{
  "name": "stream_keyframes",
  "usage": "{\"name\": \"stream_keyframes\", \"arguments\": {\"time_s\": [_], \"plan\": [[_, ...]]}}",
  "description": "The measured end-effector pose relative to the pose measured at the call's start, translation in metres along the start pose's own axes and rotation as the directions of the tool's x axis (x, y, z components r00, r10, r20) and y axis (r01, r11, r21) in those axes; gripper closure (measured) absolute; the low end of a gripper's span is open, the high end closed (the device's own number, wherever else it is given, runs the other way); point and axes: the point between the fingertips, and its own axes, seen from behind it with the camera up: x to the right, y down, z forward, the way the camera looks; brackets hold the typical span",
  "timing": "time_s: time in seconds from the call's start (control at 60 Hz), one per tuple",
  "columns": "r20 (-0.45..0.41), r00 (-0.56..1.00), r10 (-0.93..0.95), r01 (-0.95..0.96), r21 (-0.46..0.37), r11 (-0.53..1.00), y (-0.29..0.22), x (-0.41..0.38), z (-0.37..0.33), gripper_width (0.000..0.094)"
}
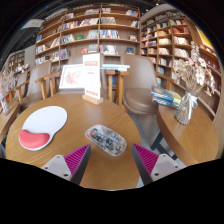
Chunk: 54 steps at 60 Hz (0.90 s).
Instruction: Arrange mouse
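Observation:
A clear, see-through mouse (106,139) lies on the round wooden table (110,110), just ahead of my fingers and a little left of the middle of the gap. A white mouse mat with a red wrist rest (41,127) lies to the left on the same table. My gripper (112,160) is open and empty, its pink pads (77,157) wide apart above the tabletop, short of the mouse.
A white sign stand (92,80) and a leaflet board (72,76) stand at the table's far side. Chairs sit beyond. A second table at the right holds books (166,98) and a vase of dried flowers (184,104). Bookshelves (90,30) line the walls.

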Motion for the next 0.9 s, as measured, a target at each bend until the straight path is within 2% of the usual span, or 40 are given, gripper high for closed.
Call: {"name": "stream_keyframes", "arguments": {"time_s": [0.083,0.267,0.583,0.633,0.65,0.683,0.7,0.783,0.9], "plan": [[-0.005,1.0,0.009,-0.009,0.005,1.0,-0.011,0.005,0.01,0.0078],[0.008,0.999,0.033,-0.032,-0.057,0.998,-0.016,0.006,0.031,0.0081],[0.004,0.999,0.037,-0.037,-0.086,0.996,-0.032,0.008,0.056,0.0092],[0.004,0.999,0.035,-0.035,-0.084,0.996,-0.033,0.006,0.058,0.0161],[0.008,0.999,0.032,-0.031,-0.083,0.996,-0.034,0.006,0.059,0.021],[0.018,1.0,0.024,-0.022,-0.084,0.996,-0.035,0.002,0.059,0.0349],[0.018,1.0,0.018,-0.016,-0.086,0.996,-0.035,0.001,0.06,0.0487],[-0.038,0.999,0.016,-0.02,-0.11,0.994,-0.038,0.009,0.056,0.0505],[-0.01,0.999,0.048,-0.048,-0.036,0.998,-0.079,-0.015,0.029,0.0511]]}}
